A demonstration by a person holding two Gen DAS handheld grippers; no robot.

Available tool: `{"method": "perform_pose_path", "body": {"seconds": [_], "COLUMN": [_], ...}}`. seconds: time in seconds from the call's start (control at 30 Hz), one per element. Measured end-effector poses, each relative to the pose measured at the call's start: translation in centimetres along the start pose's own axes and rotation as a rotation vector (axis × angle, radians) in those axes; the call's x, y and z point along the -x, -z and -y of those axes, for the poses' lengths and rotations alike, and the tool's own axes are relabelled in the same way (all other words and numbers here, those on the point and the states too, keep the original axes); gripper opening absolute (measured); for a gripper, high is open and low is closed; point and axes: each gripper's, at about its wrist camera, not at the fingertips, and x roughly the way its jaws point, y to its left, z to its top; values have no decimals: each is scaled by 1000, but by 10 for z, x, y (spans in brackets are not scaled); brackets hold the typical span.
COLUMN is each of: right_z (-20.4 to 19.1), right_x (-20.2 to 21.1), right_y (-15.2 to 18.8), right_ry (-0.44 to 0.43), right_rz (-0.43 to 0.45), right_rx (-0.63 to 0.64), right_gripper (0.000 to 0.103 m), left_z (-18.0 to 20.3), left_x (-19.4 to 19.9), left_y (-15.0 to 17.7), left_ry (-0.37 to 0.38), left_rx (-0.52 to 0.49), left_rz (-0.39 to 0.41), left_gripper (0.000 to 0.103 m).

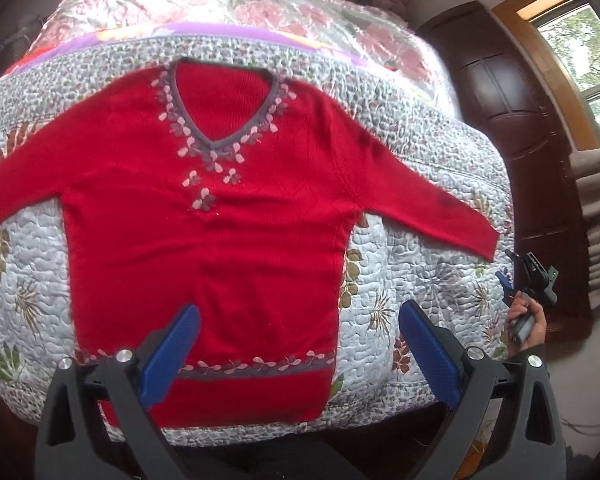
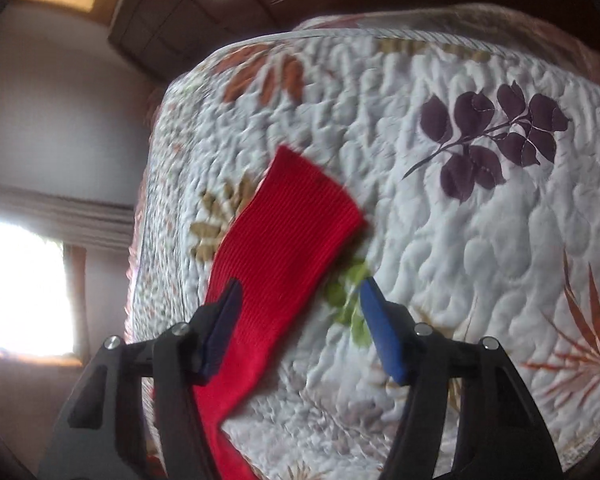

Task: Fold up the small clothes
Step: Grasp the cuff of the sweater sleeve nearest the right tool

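Right gripper point(image 2: 300, 300) open over sweater point(image 1: 204, 216) cuff

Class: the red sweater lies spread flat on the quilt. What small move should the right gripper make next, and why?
Probably close the right gripper on the sleeve cuff: its fingers are open, the cuff lies between them, and the red sweater is unfolded.

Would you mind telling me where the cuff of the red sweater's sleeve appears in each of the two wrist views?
Left wrist view: the sleeve cuff lies at right of centre, at the quilt's edge, just short of the right tool.
Right wrist view: the cuff sits at centre, above the open fingers.
Shared landmark: the leaf-print quilt under it.
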Motion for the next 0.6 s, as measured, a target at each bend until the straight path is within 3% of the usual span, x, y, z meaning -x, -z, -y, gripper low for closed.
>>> {"method": "perform_pose_path", "body": {"seconds": [0.13, 0.27, 0.4, 0.5, 0.57, 0.6], "right_z": [18, 19, 18, 14, 15, 14], "right_x": [-16, -26, -33, -37, -42, -44], "right_y": [-18, -23, -28, -32, -33, -33], "right_ry": [-28, -42, -45, -42, -50, -51], "right_rz": [-21, -41, -41, -44, -57, -65], "right_rx": [-80, -91, -94, -93, -94, -91], "right_gripper": [62, 52, 52, 32, 8, 7], "left_z": [9, 15, 17, 15, 13, 12], "left_x": [-8, -13, -16, -18, -20, -20], "left_y": [-2, -6, -8, -8, -7, -6], "left_ry": [-18, -32, -42, -49, -43, -41], "left_rx": [9, 14, 19, 30, 40, 43], "left_rz": [-6, -11, -11, -16, -19, -20], "left_gripper": [99, 99, 99, 99, 99, 99]}}
